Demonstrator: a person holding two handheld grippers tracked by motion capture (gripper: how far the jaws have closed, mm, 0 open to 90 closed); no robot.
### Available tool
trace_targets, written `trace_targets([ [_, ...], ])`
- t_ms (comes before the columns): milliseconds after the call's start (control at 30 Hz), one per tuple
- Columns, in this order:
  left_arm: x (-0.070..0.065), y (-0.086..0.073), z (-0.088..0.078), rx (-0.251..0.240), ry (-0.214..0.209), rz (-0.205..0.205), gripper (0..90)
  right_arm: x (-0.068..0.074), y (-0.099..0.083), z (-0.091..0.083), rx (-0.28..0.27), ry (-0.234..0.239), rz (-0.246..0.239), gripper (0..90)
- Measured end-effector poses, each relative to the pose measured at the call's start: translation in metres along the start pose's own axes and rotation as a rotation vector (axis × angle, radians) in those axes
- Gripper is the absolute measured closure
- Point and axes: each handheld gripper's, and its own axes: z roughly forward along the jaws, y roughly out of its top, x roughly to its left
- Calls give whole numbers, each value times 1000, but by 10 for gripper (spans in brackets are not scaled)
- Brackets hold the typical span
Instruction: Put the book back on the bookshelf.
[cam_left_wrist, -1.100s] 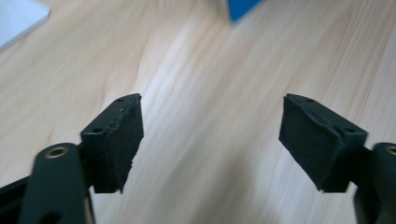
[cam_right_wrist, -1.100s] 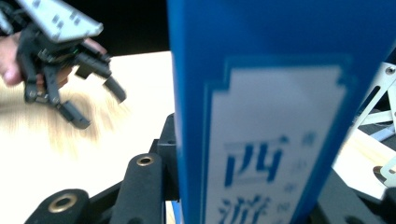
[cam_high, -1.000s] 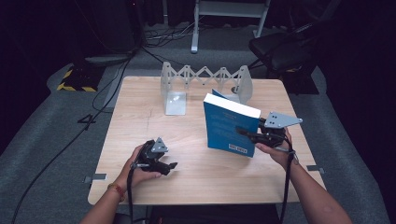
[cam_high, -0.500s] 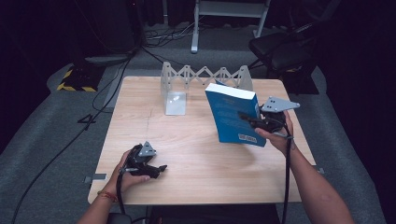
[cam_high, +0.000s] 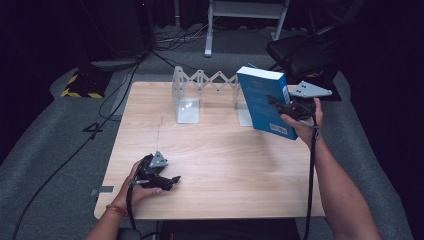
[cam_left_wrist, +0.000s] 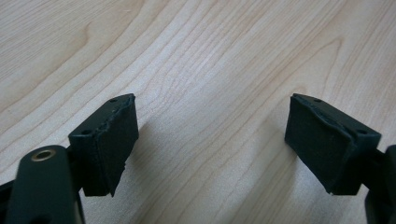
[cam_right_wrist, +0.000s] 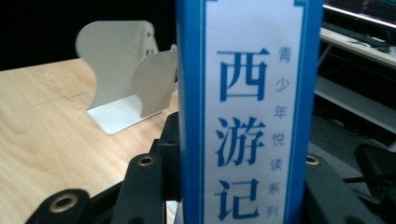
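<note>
Right gripper (cam_high: 281, 104) clamped on a blue book (cam_high: 263, 101), fingers pressed to both covers with the white spine, printed in blue Chinese characters, rising straight between them in the right gripper view (cam_right_wrist: 250, 112); held upright and tilted above the far right part of the tabletop (cam_high: 225, 150), off the wood. Just beyond those fingers, to the book's left, a white expanding bookend rack (cam_high: 200, 92) standing on the tabletop. Left gripper (cam_high: 170, 181) resting low at the near left, fingers (cam_left_wrist: 109, 144) spread wide apart with bare wood grain between them.
</note>
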Motion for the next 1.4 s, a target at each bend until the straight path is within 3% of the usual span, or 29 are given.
trace_targets([
  [100,0,0,0,3,10,-2,155,-4,5,6,-2,-19,15,622],
  [233,0,0,0,3,9,-2,155,-4,9,19,25,-35,-3,621],
  [333,0,0,0,3,9,-1,156,-5,10,32,43,-42,22,621],
  [933,0,0,0,-1,-26,23,164,-17,23,78,38,-148,110,621],
  [1133,0,0,0,0,-32,31,164,-15,24,96,46,-174,113,620],
  [1400,0,0,0,0,-45,44,164,-13,26,117,26,-236,159,620],
])
